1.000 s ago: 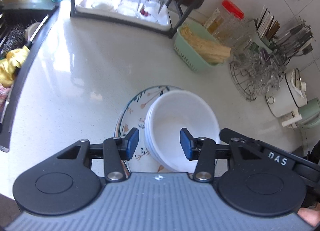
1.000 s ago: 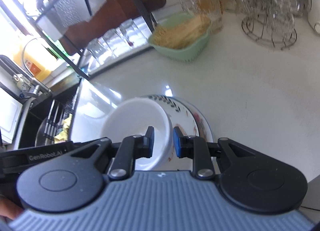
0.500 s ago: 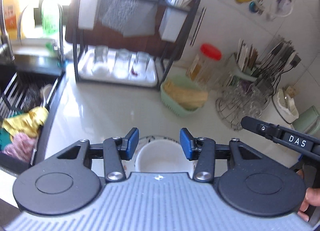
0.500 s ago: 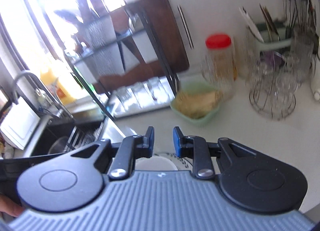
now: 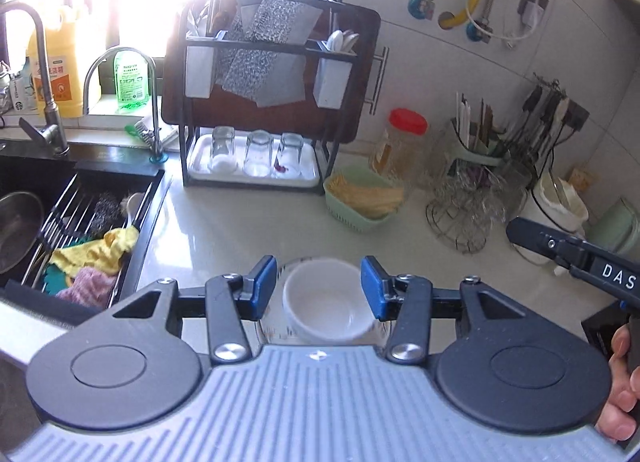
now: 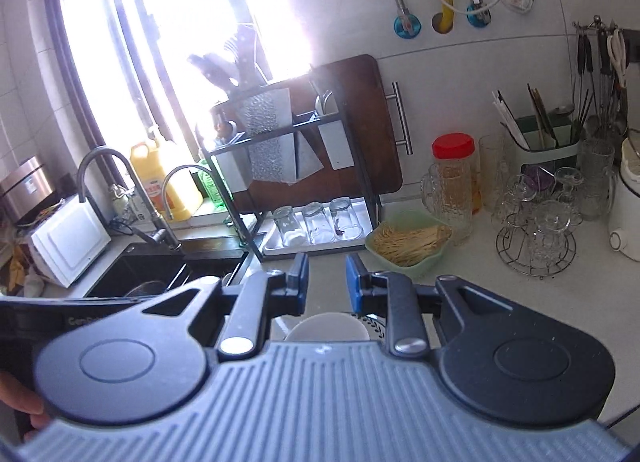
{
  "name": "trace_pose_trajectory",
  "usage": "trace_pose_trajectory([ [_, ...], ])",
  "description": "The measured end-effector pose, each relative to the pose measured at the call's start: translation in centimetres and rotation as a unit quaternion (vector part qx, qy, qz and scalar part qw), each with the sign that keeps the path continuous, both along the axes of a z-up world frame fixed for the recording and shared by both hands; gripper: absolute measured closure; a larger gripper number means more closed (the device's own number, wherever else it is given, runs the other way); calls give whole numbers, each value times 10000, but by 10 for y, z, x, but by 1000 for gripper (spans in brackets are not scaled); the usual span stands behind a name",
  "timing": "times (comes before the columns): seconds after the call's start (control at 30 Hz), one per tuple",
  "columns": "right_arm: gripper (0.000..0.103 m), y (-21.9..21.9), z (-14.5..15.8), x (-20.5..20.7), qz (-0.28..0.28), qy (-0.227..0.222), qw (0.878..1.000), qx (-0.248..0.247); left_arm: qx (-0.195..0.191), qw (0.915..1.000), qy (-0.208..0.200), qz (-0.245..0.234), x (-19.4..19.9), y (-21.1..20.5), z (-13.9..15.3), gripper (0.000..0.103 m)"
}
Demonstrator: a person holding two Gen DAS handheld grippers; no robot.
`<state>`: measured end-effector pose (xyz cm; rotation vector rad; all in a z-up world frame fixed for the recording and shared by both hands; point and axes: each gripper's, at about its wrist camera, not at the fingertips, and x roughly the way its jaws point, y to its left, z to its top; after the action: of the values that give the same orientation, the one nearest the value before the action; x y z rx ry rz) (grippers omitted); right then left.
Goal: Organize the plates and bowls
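The bowl (image 5: 326, 308) sits on the plate (image 5: 269, 326) on the worktop (image 5: 224, 234), below both tongs. Left tongs (image 5: 318, 288) gape half-wide, empty; right tongs (image 6: 327, 280) stand narrow, gripping nothing

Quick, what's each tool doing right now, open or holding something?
Left tool: open, holding nothing; the white bowl sits below on the counter.
Right tool: open with a narrow gap, holding nothing.
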<state>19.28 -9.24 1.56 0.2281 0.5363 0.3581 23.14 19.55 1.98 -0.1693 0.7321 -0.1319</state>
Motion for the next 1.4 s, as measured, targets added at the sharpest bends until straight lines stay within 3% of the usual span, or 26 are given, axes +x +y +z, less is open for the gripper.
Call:
trace_pose_trajectory([
  [0.23,79,-18,-11,-47,101,47,9999,2,-113,9998,128,117,-52,-12,-14,50],
  [0.5,79,-37,-22,-82,-25,112,9998,-160,124,9997,229,18,-102,-34,-28,50],
  [0.67,79,-46,-34,-95,-183,219,9995,-147,45,9998,211,25,-123,-41,-36,50],
  [0.77,79,-48,-46,-101,-151,357,9992,-101,-193,9992,344,25,-129,-39,-41,50],
  [1.07,78,-50,-55,-117,-220,573,9980,-140,-55,9988,492,62,-144,-39,-44,50],
  [1.13,78,-52,-52,-119,-182,508,9984,-158,10,9989,461,30,-147,-38,-42,44],
  [1.17,69,-53,-51,-120,-197,477,9985,-194,59,9989,455,56,-148,-37,-41,36],
  [1.2,49,-55,-51,-120,-225,444,9986,-201,106,9988,463,99,-149,-36,-40,26],
  [1.23,36,-56,-50,-120,-271,412,9986,-180,139,9987,472,120,-150,-35,-40,23],
  [1.27,14,-58,-50,-121,-322,371,9987,-147,162,9987,455,148,-149,-34,-40,18],
  [1.3,9,-59,-51,-121,-344,344,9987,-119,208,9986,435,223,-150,-33,-41,15],
  [1.4,10,-58,-56,-117,-315,377,9984,-275,340,9979,415,360,-148,-32,-40,9],
])
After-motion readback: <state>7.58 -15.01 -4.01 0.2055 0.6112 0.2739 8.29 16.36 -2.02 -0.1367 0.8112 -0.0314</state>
